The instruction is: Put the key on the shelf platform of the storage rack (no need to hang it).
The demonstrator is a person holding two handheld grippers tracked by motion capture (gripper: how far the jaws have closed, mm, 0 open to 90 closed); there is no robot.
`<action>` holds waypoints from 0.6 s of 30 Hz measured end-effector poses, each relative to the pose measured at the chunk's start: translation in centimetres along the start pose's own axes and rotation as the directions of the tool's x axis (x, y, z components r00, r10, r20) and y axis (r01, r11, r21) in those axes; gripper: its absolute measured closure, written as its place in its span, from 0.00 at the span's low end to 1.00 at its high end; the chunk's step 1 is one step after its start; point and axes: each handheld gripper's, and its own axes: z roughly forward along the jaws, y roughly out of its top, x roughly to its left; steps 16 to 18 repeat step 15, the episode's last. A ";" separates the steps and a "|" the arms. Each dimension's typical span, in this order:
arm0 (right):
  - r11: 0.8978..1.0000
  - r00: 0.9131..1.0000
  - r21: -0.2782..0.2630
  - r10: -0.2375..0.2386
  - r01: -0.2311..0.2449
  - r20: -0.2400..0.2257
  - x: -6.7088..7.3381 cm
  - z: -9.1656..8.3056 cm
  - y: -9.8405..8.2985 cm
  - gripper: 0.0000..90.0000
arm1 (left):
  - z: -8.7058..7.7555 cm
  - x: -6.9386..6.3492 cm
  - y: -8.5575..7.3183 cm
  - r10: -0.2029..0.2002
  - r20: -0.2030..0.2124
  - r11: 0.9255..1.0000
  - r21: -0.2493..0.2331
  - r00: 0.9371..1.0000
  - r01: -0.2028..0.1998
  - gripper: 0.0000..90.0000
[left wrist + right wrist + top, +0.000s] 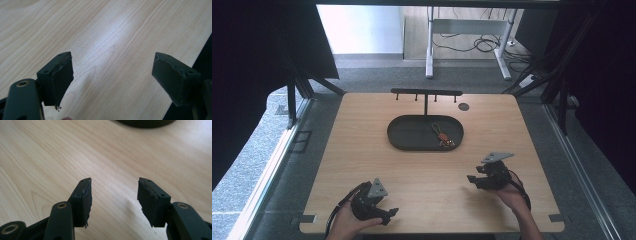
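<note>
Keyring (441, 135): lying in the right half of the oval tray (404, 142), mid-worktop, just in front of the hook rack (426, 93). Olive cord loop toward the far side, orange-brown tag and a small dark metal cluster toward the near rim. Fine detail too small to resolve.

Handling, as judged:
- Light; negligible load on either gripper.
- Cord loop soft and limp; expected to droop and swing once lifted.
- Tag probably leather or similar: flexible, moderately grippy.
- Metal parts hard, small, likely slippery against the pads.
- Not fragile; firm pinch acceptable.

Recommended hold: pinch on the cord near the tag, or on the tag itself, approached from above. Flat lie on the tray floor leaves little clearance, so one pad tip slid under the cord. Avoid the metal cluster. Tray wall low but close to the tag end; descent kept inside the rim. For hanging on the rack, loop left free above the pinch.

Right gripper (473, 178): near right of the worktop (362, 165), closest to the tray, jaws about half open with nothing between, bare wood beneath.

Left gripper (393, 212): near left edge, well apart from the tray, jaws wide, nothing between.
</note>
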 end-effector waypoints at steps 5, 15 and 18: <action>1.000 1.000 -0.016 0.003 -0.003 0.022 -0.3 -0.5 -0.6 0.50 | 0.1 -0.1 0.0 0.005 0.000 1.000 0.001 1.000 -0.005 0.20; 0.996 0.996 -0.036 0.077 -0.075 0.042 -1.9 -1.1 -2.6 0.43 | -0.3 0.2 0.1 -0.011 -0.009 1.000 -0.020 1.000 0.011 0.20; 0.996 0.996 -0.036 0.077 -0.075 0.042 -1.9 -1.1 -2.6 0.43 | -0.3 0.2 0.1 -0.011 -0.009 1.000 -0.020 1.000 0.011 0.20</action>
